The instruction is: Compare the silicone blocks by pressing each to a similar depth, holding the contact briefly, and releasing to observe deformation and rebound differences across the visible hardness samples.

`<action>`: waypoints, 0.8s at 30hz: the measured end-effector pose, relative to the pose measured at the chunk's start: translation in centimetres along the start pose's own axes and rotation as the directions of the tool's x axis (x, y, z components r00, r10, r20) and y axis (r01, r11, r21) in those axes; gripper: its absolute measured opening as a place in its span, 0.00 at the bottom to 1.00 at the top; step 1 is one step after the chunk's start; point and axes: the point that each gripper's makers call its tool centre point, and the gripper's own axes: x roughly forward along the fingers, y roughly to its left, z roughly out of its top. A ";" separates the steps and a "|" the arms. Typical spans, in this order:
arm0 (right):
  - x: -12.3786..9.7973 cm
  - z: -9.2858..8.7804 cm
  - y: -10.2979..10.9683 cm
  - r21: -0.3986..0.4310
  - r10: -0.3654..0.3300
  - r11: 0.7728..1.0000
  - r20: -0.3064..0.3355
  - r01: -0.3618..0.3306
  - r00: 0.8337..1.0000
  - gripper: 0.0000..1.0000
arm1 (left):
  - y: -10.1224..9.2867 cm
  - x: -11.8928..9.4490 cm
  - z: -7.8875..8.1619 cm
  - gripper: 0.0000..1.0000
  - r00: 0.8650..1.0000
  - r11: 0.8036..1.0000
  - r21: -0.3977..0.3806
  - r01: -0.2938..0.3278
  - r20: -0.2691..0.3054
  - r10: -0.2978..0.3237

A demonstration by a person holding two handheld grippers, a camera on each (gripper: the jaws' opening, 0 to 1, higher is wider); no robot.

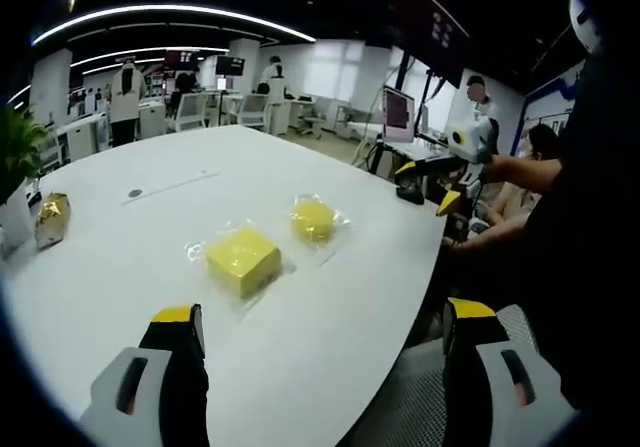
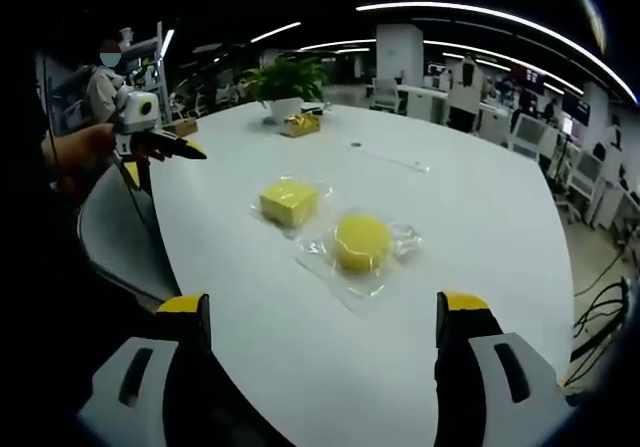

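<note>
Your left gripper (image 1: 320,339) and right gripper (image 2: 322,329) hover with jaws spread wide, holding nothing, short of both samples. Square block (image 1: 243,259) and round block (image 2: 362,242) lie bagged side by side on the white table (image 2: 480,207), handy for back-to-back presses.

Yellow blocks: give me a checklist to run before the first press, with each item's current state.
1. Square block and round block flat on the table: ok.
2. Blocks apart: ok.
3. Both in clear wrap: ok.
4. Left hand-held gripper open, empty: ok.
5. Right hand-held gripper open, empty: ok.
6. Either over a block: not ok, both back at the table edge.
</note>
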 end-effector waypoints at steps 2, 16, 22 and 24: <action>0.0 -0.2 -0.4 0.011 -0.005 1.000 -0.010 0.005 1.000 0.87 | 0.2 -0.1 0.0 0.99 1.000 1.000 -0.005 -0.005 0.004 0.005; 0.2 -1.5 -1.6 0.023 -0.033 0.999 -0.055 0.034 0.998 0.91 | 1.1 0.1 -0.8 0.99 0.999 0.999 -0.033 -0.039 -0.009 0.038; 0.1 -2.3 -1.8 0.021 -0.035 0.999 -0.091 0.037 0.995 0.96 | 1.6 0.4 -1.2 0.99 0.999 0.998 -0.045 -0.046 -0.026 0.045; 0.0 -2.4 -2.0 0.037 -0.041 0.998 -0.082 0.044 0.996 0.96 | 1.7 0.5 -1.4 0.99 0.998 0.998 -0.049 -0.050 -0.031 0.049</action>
